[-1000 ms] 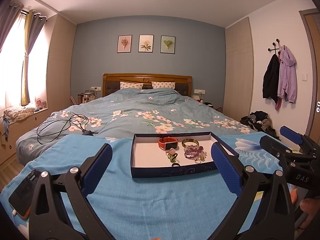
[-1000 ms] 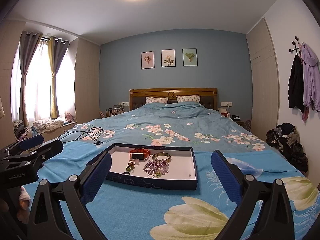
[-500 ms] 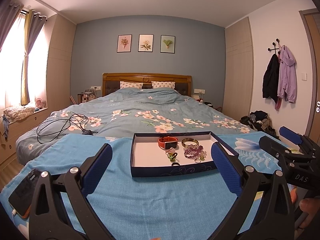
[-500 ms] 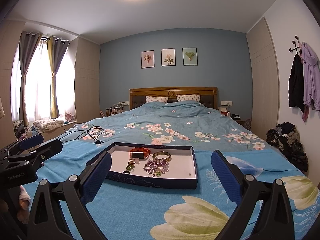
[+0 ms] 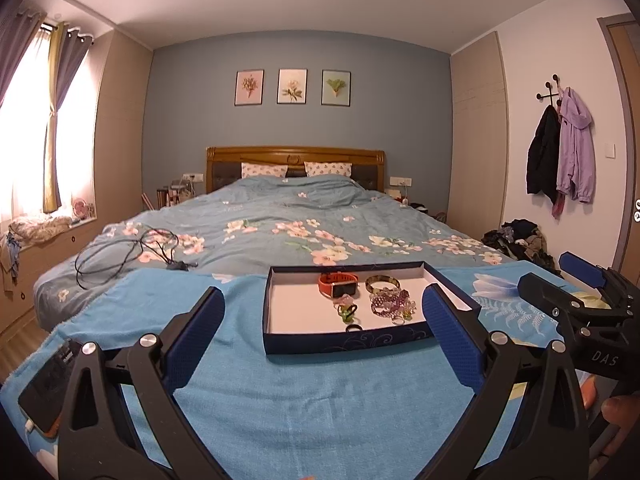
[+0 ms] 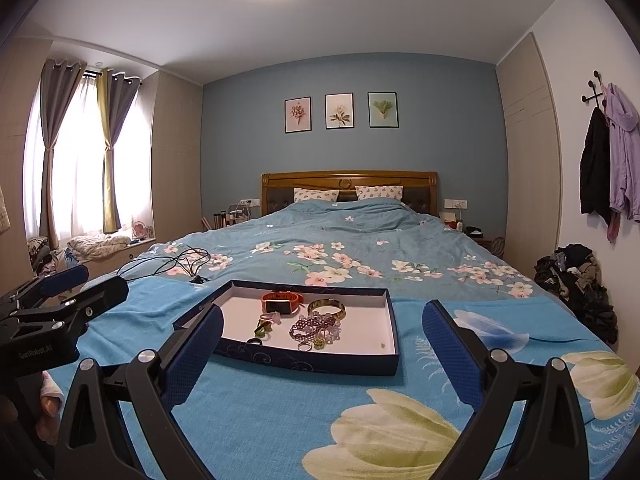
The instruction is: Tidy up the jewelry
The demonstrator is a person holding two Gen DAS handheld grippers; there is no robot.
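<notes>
Both the left gripper (image 5: 322, 330) and right gripper (image 6: 322, 350) hover wide open and empty, near the shallow navy cardboard tray (image 6: 308, 361) on the blue blanket (image 6: 256, 412); its jumbled purple bead bracelet (image 6: 314, 326) awaits a first approach and pick

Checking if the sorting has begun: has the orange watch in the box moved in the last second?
No. The orange watch sits in the same spot, at the box's far wall beside the gold bangle, in both views.
</notes>
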